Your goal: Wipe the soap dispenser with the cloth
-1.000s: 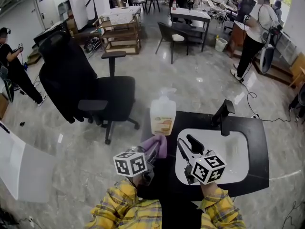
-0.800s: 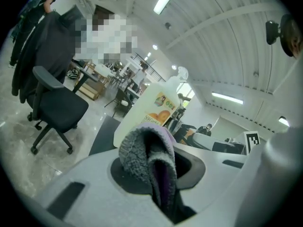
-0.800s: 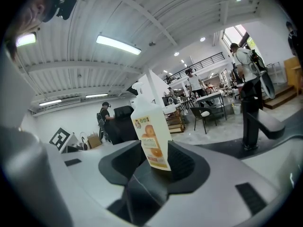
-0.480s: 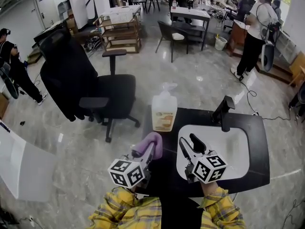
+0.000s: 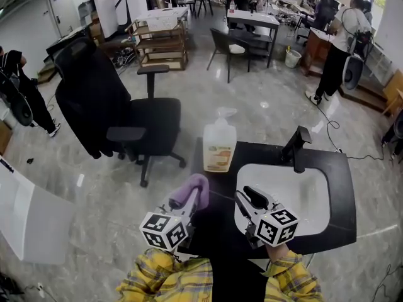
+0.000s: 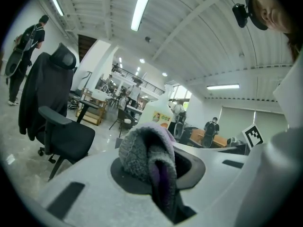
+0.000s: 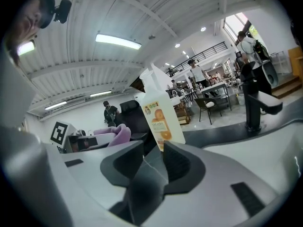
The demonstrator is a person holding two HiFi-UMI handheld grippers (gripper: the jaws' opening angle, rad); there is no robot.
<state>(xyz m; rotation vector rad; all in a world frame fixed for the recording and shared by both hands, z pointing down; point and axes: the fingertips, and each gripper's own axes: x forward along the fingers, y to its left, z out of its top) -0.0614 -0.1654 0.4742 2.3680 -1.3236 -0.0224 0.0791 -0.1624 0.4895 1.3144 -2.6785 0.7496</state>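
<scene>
Left gripper view is filled at its nearest by the left gripper (image 6: pixel 158 174), whose jaws are closed on the cloth (image 6: pixel 142 150), a purple-grey fleecy wad that bulges above the pads. Beside it the right gripper (image 7: pixel 154 162) is held with its jaws partly apart; they have just been closing, yet nothing is pressed between them, and the bottle is seen only beyond the gap. Both tools are poised over the near part of the black countertop (image 5: pixel 214 228), the cloth well short of its target. Farther on, the soap dispenser (image 5: pixel 219 146) is stood upright at the counter's far left corner, just beside the white sink (image 5: pixel 318 197), with the black faucet (image 5: pixel 296 148) to its right. Beyond the counter an office chair (image 5: pixel 126 124) draped in a dark garment is seen, and people are at work in the hall behind. The cloth is judged soft, light and limp, so it is best kept pinched at its fold. The bottle is judged smooth, light plastic, easily tipped or slid by a sideways wipe; it would best be steadied across its flat body below the shoulder, not by the pump.
</scene>
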